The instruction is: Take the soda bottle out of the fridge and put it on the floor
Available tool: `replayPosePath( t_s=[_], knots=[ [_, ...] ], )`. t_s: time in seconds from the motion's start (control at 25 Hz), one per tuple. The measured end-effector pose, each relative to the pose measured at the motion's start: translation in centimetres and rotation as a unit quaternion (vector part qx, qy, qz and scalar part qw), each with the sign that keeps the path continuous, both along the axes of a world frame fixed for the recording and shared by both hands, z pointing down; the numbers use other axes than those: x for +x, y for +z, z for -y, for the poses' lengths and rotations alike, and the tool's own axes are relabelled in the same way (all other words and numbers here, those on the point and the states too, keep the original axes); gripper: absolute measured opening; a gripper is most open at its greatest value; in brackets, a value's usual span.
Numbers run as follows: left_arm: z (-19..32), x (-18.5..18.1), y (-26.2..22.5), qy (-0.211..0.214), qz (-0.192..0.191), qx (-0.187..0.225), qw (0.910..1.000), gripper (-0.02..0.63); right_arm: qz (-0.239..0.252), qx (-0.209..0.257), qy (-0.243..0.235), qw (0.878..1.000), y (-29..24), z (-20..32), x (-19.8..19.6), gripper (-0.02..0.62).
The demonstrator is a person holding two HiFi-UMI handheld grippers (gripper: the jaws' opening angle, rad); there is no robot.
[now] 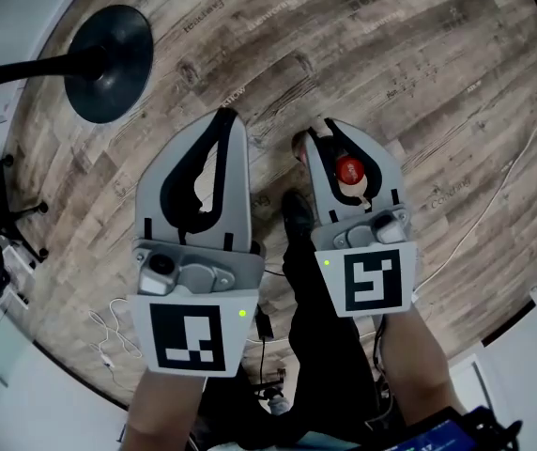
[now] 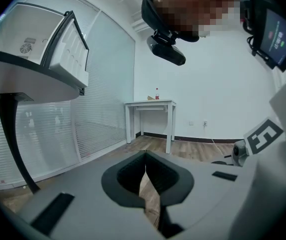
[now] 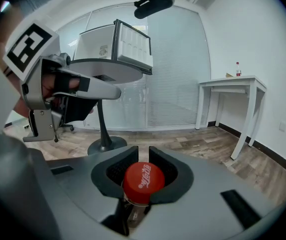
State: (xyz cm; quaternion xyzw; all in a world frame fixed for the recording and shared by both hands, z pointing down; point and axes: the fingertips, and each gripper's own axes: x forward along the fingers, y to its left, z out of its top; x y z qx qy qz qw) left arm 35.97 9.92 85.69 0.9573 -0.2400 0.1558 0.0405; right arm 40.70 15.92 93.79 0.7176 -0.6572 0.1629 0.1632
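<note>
The soda bottle's red cap (image 1: pixel 348 169) sits between the jaws of my right gripper (image 1: pixel 330 130), which is shut on the bottle's neck. In the right gripper view the cap (image 3: pixel 143 180) fills the notch of that gripper (image 3: pixel 142 153), and the clear bottle hangs below it, over the wooden floor (image 1: pixel 391 54). My left gripper (image 1: pixel 225 118) is held beside it on the left, shut and with nothing in it; its tips meet in the left gripper view (image 2: pixel 145 158). The small white fridge (image 3: pixel 100 46) stands on a pedestal table with its door (image 3: pixel 133 46) open.
The pedestal's round black base (image 1: pixel 109 64) rests on the floor at the upper left. A white table (image 3: pixel 233 86) with a small bottle on it stands by the far wall. Cables (image 1: pixel 494 205) trail across the floor on the right. The person's dark shoe (image 1: pixel 297 212) is between the grippers.
</note>
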Motion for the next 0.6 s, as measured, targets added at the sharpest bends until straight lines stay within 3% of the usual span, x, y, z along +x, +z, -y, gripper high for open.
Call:
replayPosePath(
  t_s=[0.6],
  knots=[
    [-1.9, -0.7, 8.0, 0.021, 0.012, -0.018, 0.9995, 0.017, 0.005, -0.005, 0.004, 1.0, 8.9, -1.2, -0.8, 0.08]
  ],
)
